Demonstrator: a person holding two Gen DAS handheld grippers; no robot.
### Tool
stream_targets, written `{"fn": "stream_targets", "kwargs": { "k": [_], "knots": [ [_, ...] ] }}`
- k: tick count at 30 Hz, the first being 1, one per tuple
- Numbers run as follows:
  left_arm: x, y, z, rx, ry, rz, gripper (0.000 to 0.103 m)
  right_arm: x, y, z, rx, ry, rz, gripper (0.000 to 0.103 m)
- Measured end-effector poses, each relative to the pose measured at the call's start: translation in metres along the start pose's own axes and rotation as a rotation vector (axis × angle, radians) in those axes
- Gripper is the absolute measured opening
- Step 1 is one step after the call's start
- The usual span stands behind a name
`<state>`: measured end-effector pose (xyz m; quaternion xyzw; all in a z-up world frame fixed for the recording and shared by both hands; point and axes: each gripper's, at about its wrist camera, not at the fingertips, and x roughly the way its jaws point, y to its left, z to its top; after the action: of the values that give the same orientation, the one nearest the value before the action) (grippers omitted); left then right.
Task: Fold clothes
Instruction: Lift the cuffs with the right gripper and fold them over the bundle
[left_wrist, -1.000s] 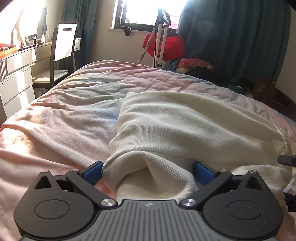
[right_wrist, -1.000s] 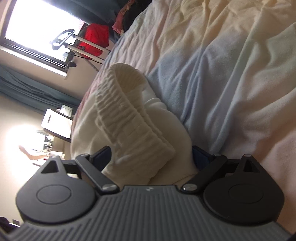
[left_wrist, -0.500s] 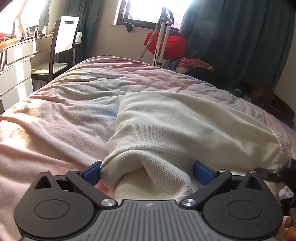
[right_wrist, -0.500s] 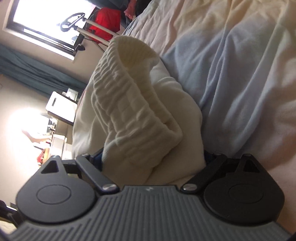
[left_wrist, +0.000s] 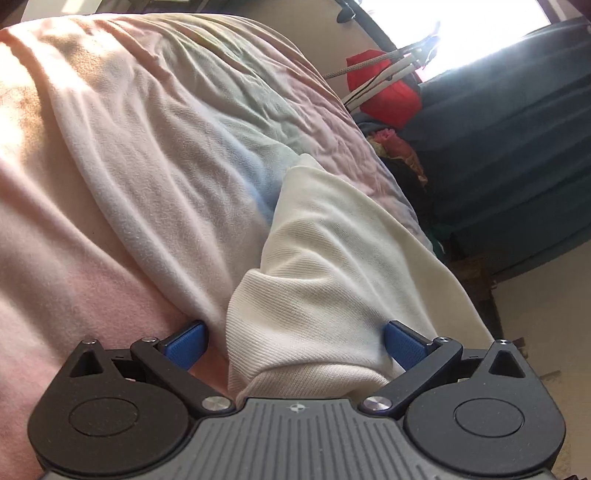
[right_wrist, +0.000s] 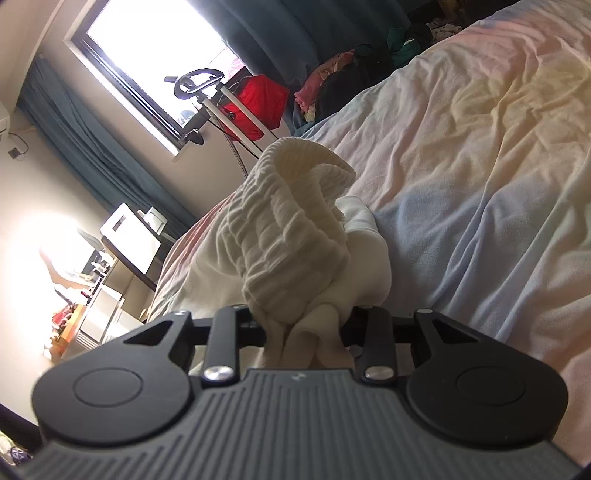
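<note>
Spreading out ahead of both my tools, the bed is soft and rumpled, so any fold I lay on it may settle crooked over its creases. The cream garment runs forward from my left hand-held gripper and lies partly on the bed. Its knit looks thick and slack, and I judge the loose middle could sag or twist if my two hands move unevenly.

My left hand-held gripper stands wide, with blue pads to either side of a fat bunch of cloth; I cannot tell that it pinches anything, so that end may slide out when lifted. My right hand-held gripper is drawn narrow around a wad beside the ribbed waistband, which stands up just ahead of it. That wad looks like several layers, so I may be dragging more than one edge.

Hidden from me: the right pads, buried in cloth; the stretch of garment between my two tools; and whatever part lies underneath. I cannot make out which garment this is or how folded it is.
</note>
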<state>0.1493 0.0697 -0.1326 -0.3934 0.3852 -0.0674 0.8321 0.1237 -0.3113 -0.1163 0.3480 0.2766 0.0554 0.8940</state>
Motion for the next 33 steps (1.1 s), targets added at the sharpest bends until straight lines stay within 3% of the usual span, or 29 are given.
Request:
{"fn": "stream_targets", "kwargs": {
  "k": [4, 7, 10, 14, 17, 19, 21, 26, 28, 33],
  "knots": [
    [0.011, -0.007, 0.001, 0.047, 0.010, 0.002, 0.090, 0.005, -0.002, -0.003, 0.003, 0.007, -0.015, 0.035],
    [0.006, -0.012, 0.000, 0.091, -0.003, 0.028, 0.071, 0.001, 0.008, -0.002, -0.028, -0.012, -0.008, 0.035],
    [-0.012, -0.028, -0.004, 0.178, -0.067, 0.037, 0.057, -0.010, 0.024, 0.002, -0.062, -0.042, 0.014, 0.033],
    [-0.041, -0.054, -0.004, 0.208, -0.130, 0.019, 0.056, -0.036, 0.044, 0.015, -0.083, -0.095, 0.064, 0.032],
    [-0.063, -0.067, 0.001, 0.136, -0.134, -0.100, 0.054, -0.061, 0.049, 0.026, -0.081, -0.142, 0.096, 0.032],
    [-0.070, -0.083, 0.000, 0.135, -0.127, -0.117, 0.053, -0.076, 0.047, 0.033, -0.067, -0.165, 0.113, 0.032],
    [-0.072, -0.107, -0.005, 0.184, -0.120, -0.110, 0.053, -0.088, 0.044, 0.042, -0.056, -0.178, 0.111, 0.031],
    [-0.034, -0.191, -0.019, 0.330, -0.111, -0.146, 0.051, -0.110, 0.014, 0.085, -0.002, -0.203, 0.072, 0.031],
    [-0.017, -0.226, -0.025, 0.392, -0.109, -0.161, 0.049, -0.118, -0.005, 0.118, 0.011, -0.228, 0.035, 0.031],
    [0.089, -0.362, -0.038, 0.496, -0.079, -0.217, 0.048, -0.122, -0.061, 0.223, 0.060, -0.324, -0.093, 0.030]
  ]
}}
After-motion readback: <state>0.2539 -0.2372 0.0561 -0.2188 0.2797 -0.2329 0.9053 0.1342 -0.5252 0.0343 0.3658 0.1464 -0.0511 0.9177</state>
